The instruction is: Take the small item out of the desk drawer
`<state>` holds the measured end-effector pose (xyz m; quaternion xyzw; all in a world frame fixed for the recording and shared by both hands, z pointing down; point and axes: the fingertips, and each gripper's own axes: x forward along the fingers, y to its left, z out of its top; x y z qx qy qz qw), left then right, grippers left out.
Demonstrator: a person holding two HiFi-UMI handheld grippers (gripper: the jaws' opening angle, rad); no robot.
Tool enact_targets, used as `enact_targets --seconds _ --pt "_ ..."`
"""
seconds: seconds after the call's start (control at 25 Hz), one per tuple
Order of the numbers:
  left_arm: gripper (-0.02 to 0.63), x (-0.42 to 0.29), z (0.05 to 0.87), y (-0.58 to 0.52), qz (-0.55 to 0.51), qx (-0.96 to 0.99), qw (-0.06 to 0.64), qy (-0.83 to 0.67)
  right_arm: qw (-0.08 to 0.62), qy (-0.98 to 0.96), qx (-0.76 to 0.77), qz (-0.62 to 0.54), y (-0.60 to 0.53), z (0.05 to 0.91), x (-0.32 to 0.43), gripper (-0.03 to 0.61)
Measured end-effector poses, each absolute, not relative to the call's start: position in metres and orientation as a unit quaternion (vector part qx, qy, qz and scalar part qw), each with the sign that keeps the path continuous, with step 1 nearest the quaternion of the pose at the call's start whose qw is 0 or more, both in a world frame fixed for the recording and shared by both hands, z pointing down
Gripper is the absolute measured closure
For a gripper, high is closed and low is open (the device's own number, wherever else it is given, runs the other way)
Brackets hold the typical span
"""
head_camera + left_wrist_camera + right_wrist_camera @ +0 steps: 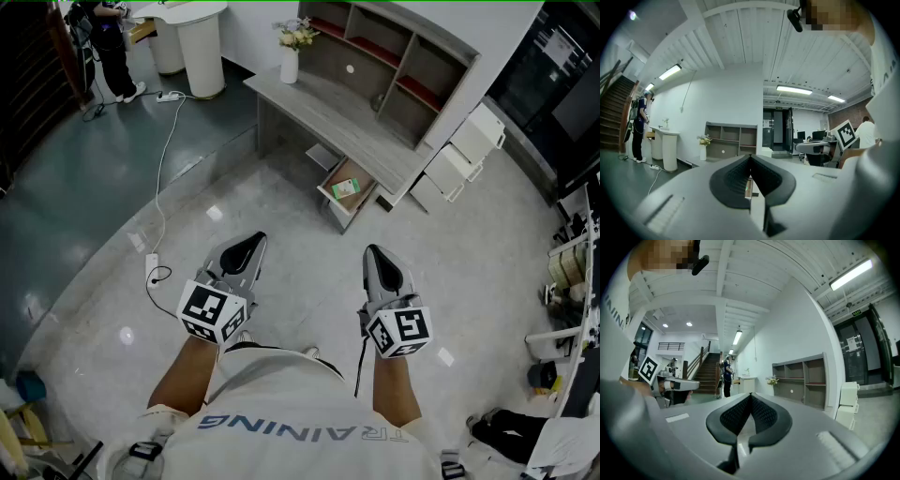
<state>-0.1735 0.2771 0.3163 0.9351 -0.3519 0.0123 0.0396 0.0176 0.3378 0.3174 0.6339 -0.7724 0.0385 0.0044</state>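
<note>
The grey desk [328, 117] stands ahead against the wall, a shelf unit on top. Its drawer [330, 195] is pulled out near the floor, and a small green and tan item [348, 188] lies in it. My left gripper [251, 239] is held low in front of me, well short of the desk, jaws shut and empty. My right gripper [372, 250] hangs beside it at the same height, also shut on nothing. In the left gripper view the desk [712, 157] shows far off, beyond that gripper's [750, 157] tips; the right gripper [751, 396] points at the same room.
A white vase of flowers [291, 58] stands on the desk's left end. White drawer units [459, 159] sit right of the desk. A white cable and power strip [153, 265] trail over the floor on the left. A person [108, 47] stands far left by white pedestals [202, 47].
</note>
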Motion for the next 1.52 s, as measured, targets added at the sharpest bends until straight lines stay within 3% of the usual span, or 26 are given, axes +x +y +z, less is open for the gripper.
enact_targets --seconds 0.68,1.12,1.52 --pt "0.614 -0.222 0.326 0.266 0.011 0.929 0.053 -0.365 -0.001 -0.785 0.617 0.045 0.314 0.322 -0.03 0.561" --pt "0.614 -0.291 0.328 0.232 0.009 0.934 0.052 -0.353 -0.011 -0.78 0.623 0.058 0.28 0.33 -0.098 0.561" --pt "0.615 -0.341 0.346 0.188 0.008 0.926 0.083 -0.369 0.022 -0.796 0.6 0.072 0.229 0.343 -0.15 0.561"
